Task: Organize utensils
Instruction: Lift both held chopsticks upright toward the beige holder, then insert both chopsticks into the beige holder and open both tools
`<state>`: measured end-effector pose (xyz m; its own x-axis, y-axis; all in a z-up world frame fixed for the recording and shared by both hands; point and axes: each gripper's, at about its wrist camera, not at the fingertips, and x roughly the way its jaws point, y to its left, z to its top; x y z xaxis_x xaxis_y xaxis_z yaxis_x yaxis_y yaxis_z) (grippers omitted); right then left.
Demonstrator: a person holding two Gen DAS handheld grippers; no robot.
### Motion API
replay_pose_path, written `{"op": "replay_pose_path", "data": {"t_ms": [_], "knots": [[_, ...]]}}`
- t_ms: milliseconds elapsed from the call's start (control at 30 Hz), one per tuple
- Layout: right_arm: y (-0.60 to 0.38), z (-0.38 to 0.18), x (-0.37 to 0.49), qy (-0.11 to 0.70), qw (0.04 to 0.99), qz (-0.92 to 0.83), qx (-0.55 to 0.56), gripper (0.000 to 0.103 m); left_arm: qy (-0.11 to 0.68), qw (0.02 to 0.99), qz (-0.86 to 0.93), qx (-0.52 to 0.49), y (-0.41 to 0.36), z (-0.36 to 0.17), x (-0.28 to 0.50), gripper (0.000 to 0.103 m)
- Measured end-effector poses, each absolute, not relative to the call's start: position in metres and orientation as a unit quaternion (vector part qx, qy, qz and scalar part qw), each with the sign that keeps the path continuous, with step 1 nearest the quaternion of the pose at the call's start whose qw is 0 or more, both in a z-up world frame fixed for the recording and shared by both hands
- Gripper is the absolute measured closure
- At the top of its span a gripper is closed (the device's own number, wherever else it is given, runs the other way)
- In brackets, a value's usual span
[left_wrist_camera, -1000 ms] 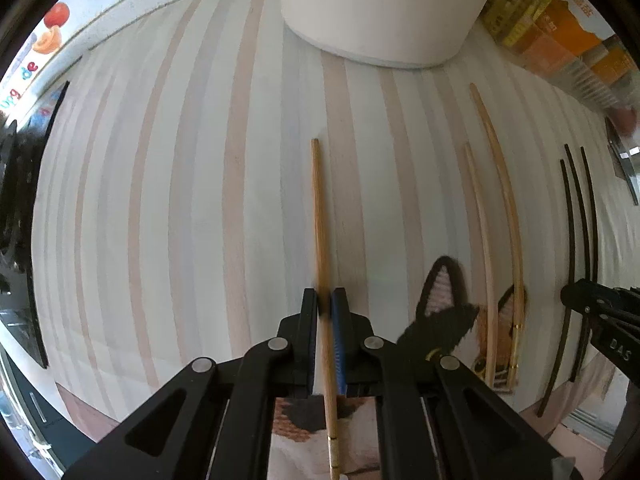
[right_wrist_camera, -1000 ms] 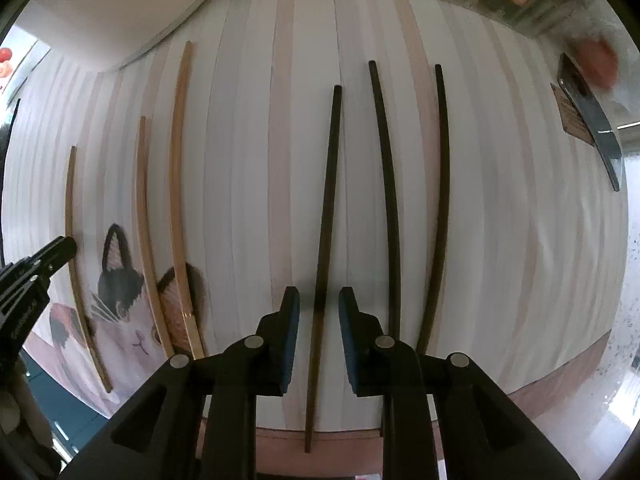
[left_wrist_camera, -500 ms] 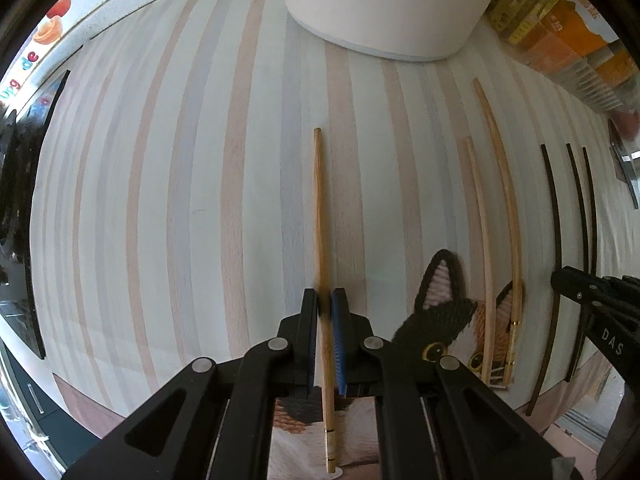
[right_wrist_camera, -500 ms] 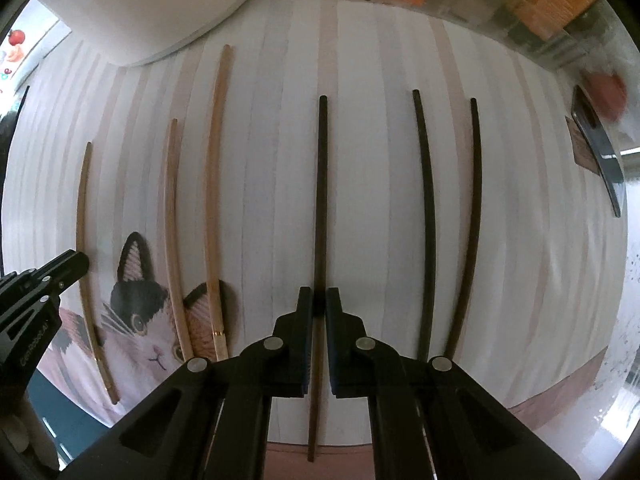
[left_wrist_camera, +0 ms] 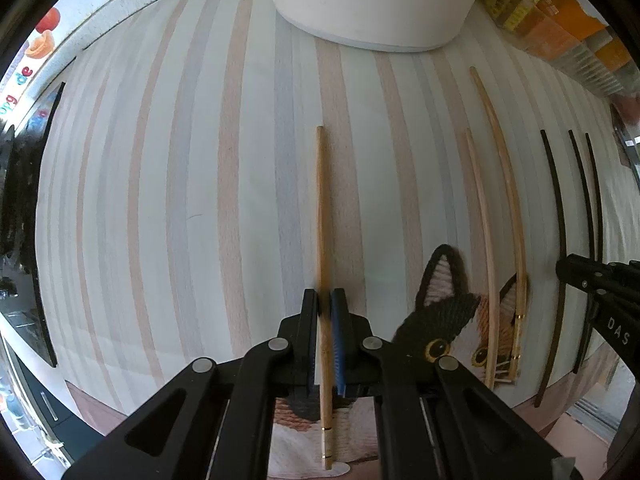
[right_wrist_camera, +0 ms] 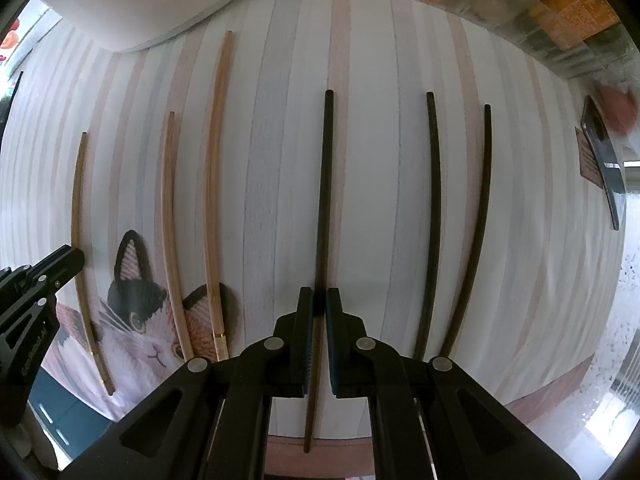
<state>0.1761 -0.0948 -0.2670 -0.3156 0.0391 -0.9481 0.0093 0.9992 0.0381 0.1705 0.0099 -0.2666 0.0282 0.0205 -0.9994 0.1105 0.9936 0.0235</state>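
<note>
My left gripper [left_wrist_camera: 325, 298] is shut on a light wooden chopstick [left_wrist_camera: 322, 216] that points away over the striped mat [left_wrist_camera: 180, 200]. Two more wooden chopsticks [left_wrist_camera: 496, 200] lie to its right. My right gripper [right_wrist_camera: 319, 296] is shut on a dark chopstick [right_wrist_camera: 325, 184] held just above the mat. Two other dark chopsticks [right_wrist_camera: 434, 208] lie side by side to its right. In the right wrist view the wooden chopsticks [right_wrist_camera: 212, 184] lie at the left, and the left gripper's fingers [right_wrist_camera: 48, 268] show at the left edge.
A large white round container [left_wrist_camera: 372, 0] stands at the far edge of the mat. Orange and yellow packages [left_wrist_camera: 560, 20] line the back right. A cat picture [right_wrist_camera: 144, 320] is printed on the mat's near edge. A dark flat object [right_wrist_camera: 604, 160] lies at the far right.
My right gripper has closed on the dark chopstick and drawn it back and up from the mat. My left gripper keeps its hold on the wooden chopstick, lifted slightly.
</note>
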Motion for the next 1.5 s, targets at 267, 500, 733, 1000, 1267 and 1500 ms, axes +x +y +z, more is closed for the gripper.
{"op": "replay_pose_path", "data": {"t_ms": [267, 500, 733, 1000, 1267, 1500], "knots": [[-0.104, -0.245, 0.171, 0.781, 0.623, 0.017, 0.037, 0.097, 0.664, 0.744, -0.049, 0.054, -0.007, -0.235, 0.146, 0.099], [-0.118, -0.191, 0.188, 0.732, 0.678, 0.025, 0.063, 0.097, 0.615, 0.784, -0.07, 0.032, -0.013, -0.181, 0.132, 0.099], [-0.137, -0.123, 0.21, 0.668, 0.74, 0.033, 0.078, 0.097, 0.54, 0.836, -0.093, -0.002, -0.013, -0.096, 0.138, 0.099], [-0.142, -0.035, 0.244, 0.564, 0.815, 0.048, 0.123, 0.097, 0.418, 0.898, -0.127, -0.055, -0.01, 0.033, 0.188, 0.099], [-0.144, 0.047, 0.329, 0.453, 0.875, 0.05, 0.165, 0.097, 0.329, 0.936, -0.095, -0.081, 0.002, 0.085, 0.275, 0.099], [-0.12, 0.037, 0.392, 0.417, 0.892, 0.04, 0.167, 0.097, 0.309, 0.945, -0.066, -0.087, 0.01, 0.064, 0.325, 0.099]]}}
